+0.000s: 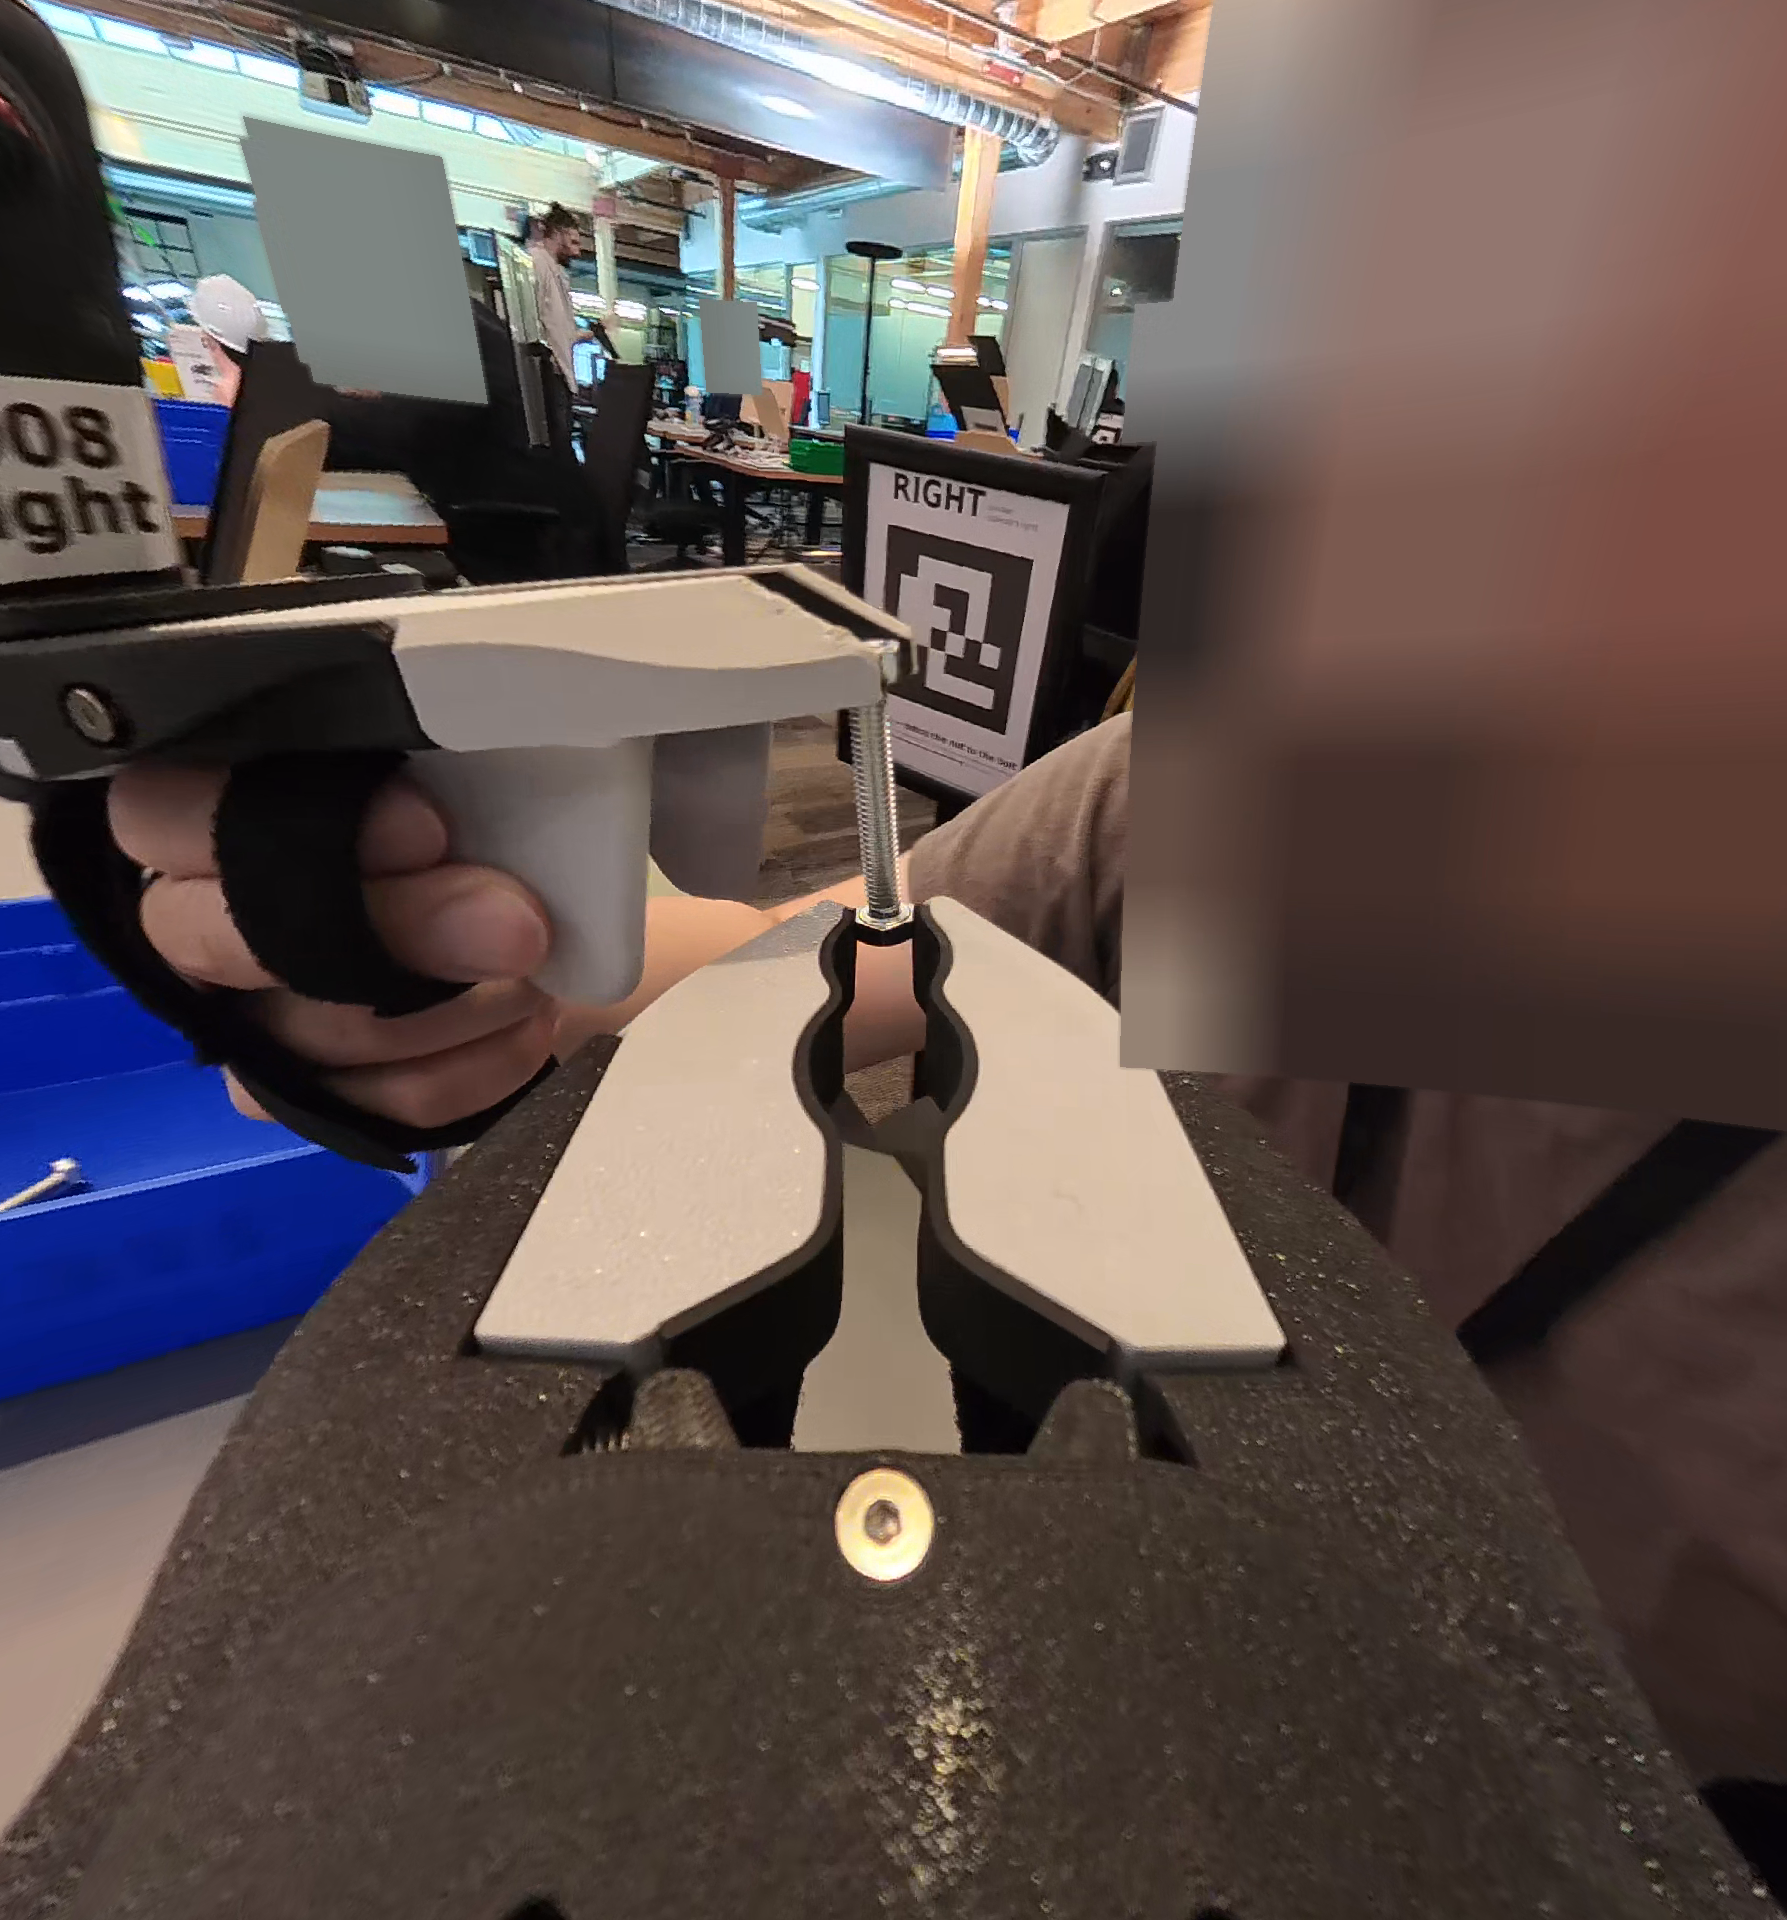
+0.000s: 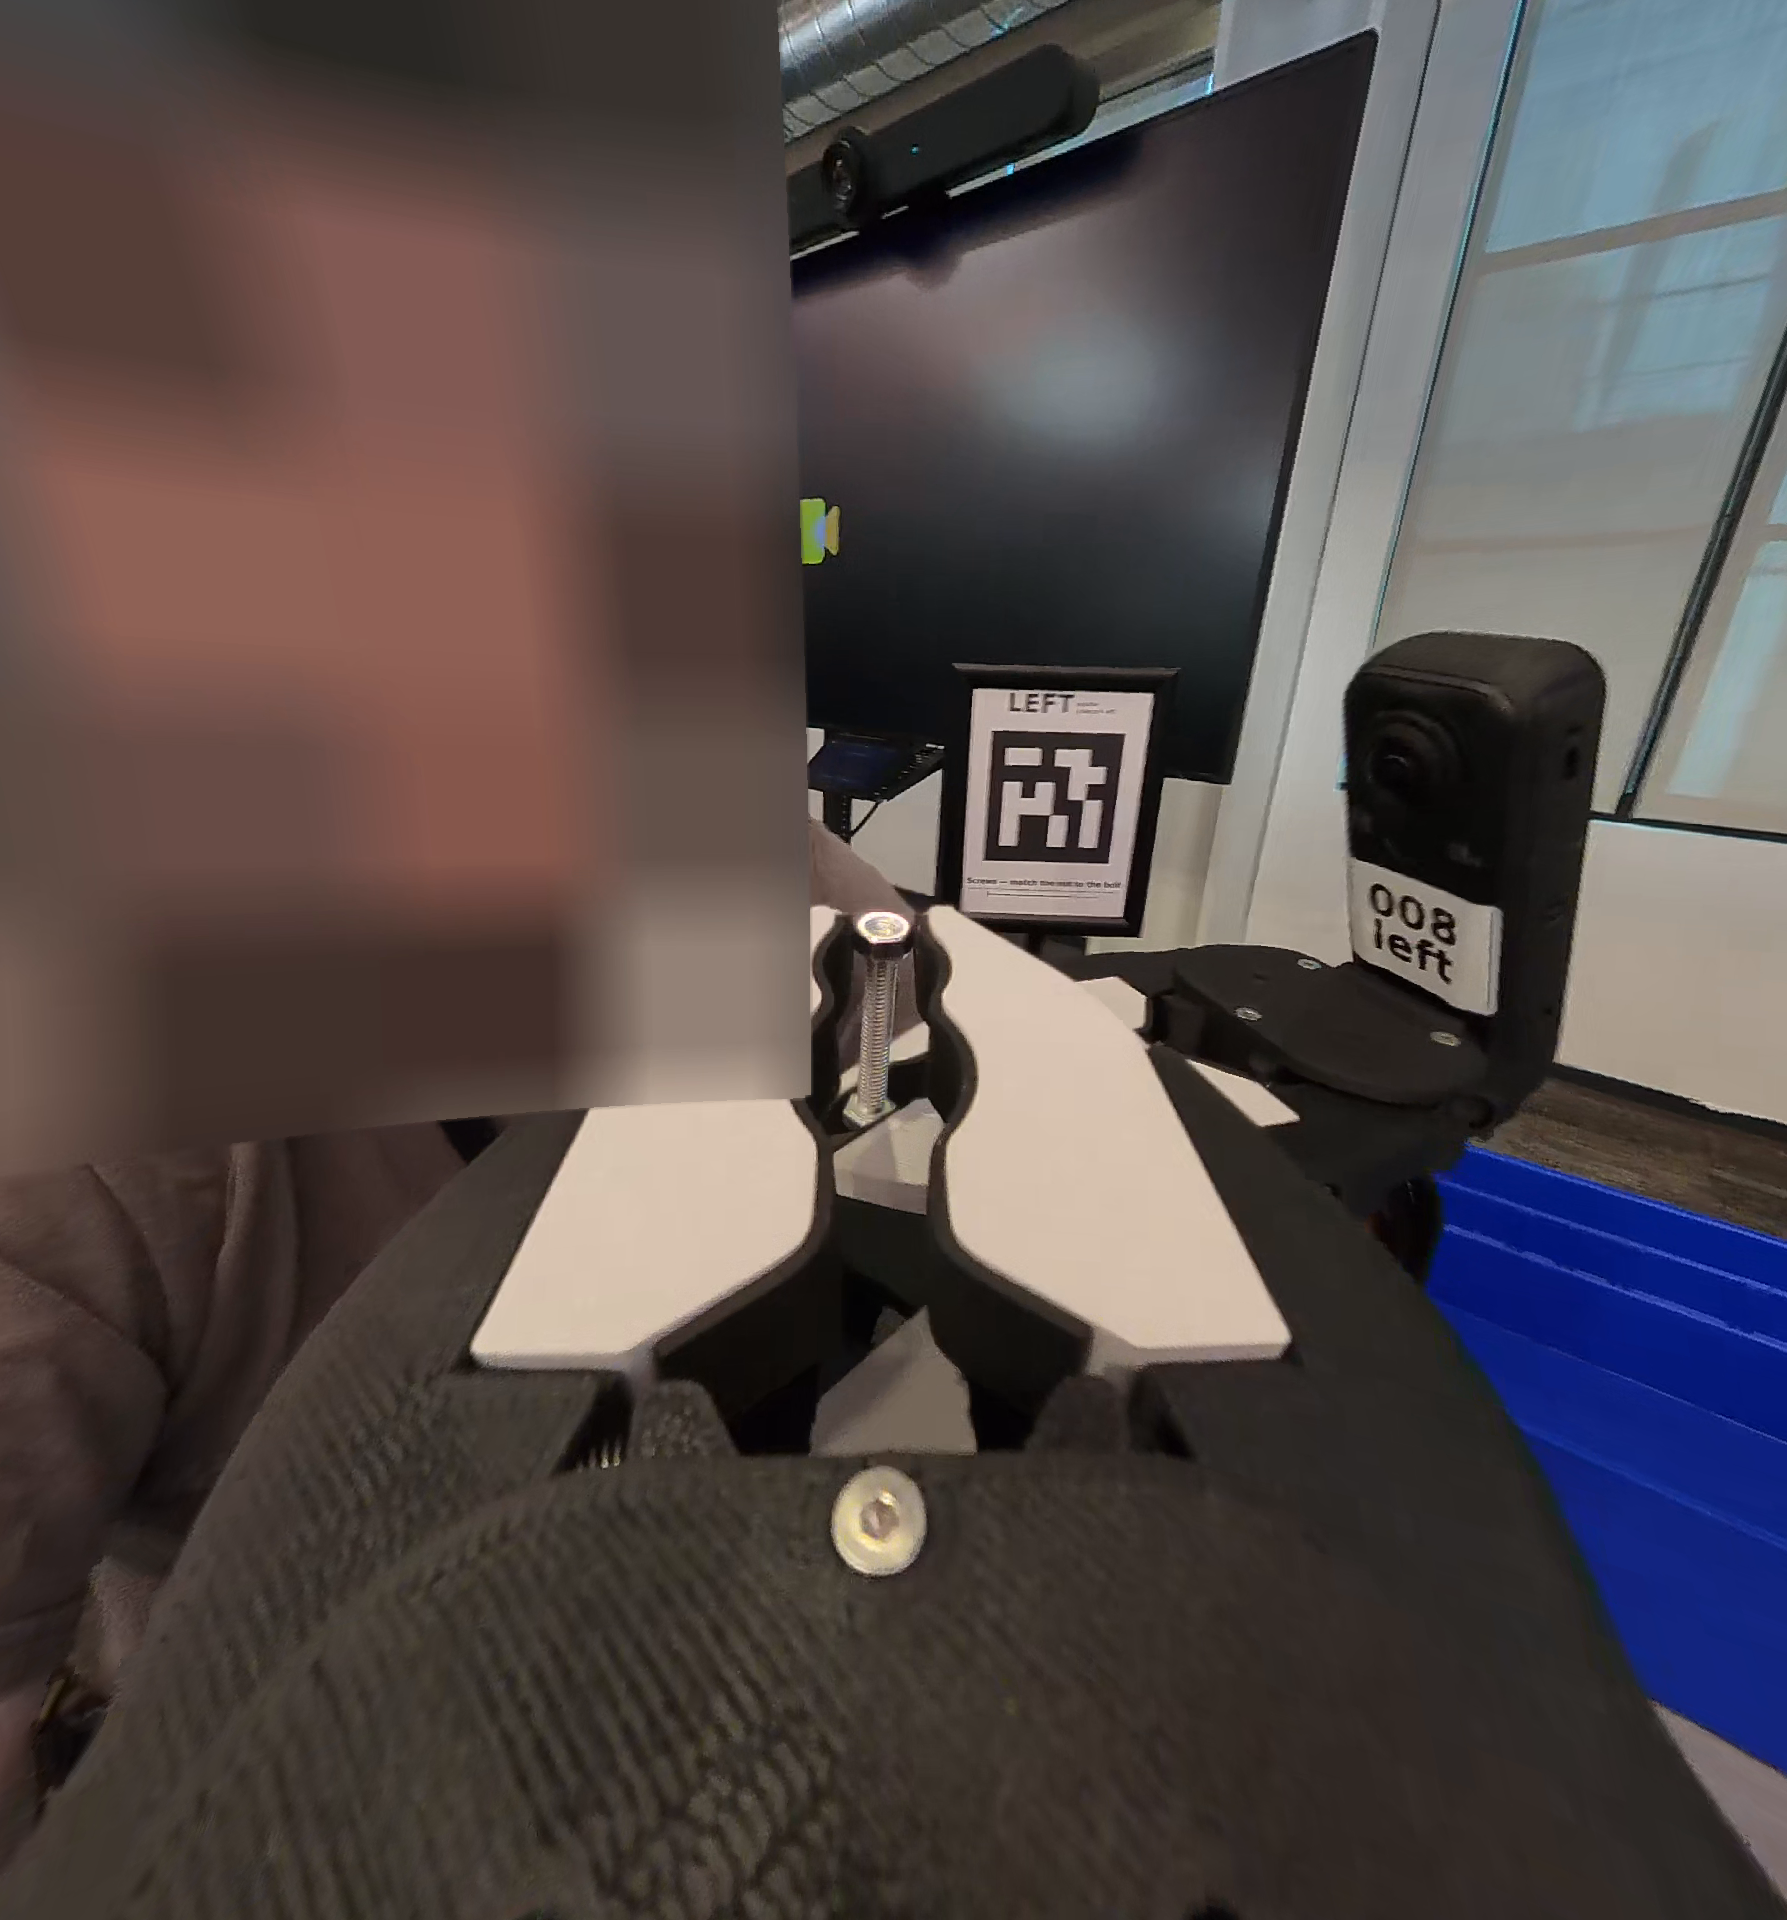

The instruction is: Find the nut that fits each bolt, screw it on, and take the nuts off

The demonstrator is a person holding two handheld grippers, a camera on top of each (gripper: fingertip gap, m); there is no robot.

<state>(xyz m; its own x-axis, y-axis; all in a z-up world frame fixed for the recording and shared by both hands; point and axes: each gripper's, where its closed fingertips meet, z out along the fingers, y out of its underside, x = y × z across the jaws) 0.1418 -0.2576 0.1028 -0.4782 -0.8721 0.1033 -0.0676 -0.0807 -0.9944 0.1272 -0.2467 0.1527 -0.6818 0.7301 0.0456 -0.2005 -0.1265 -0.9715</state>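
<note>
A long silver bolt [image 1: 886, 790] stands upright between my two grippers, held in the air. My right gripper [image 2: 881, 928] is shut on the bolt's head [image 2: 881, 925]; in the left wrist view it reaches in from the left [image 1: 889, 649]. My left gripper [image 1: 884, 920] is shut on a small nut [image 1: 884, 917] at the bolt's lower end. In the right wrist view the nut [image 2: 868, 1110] sits at the bottom of the thread [image 2: 873, 1018], in the left gripper's tips [image 2: 884, 1143].
A blue bin [image 1: 141, 1278] lies below left with one loose bolt [image 1: 37, 1184] in it; it also shows in the right wrist view [image 2: 1647, 1371]. Framed marker signs [image 1: 956, 623] [image 2: 1055, 800] stand behind. A person's grey-sleeved body [image 2: 58, 1351] is close by. Left tips to right tips: about 5 cm.
</note>
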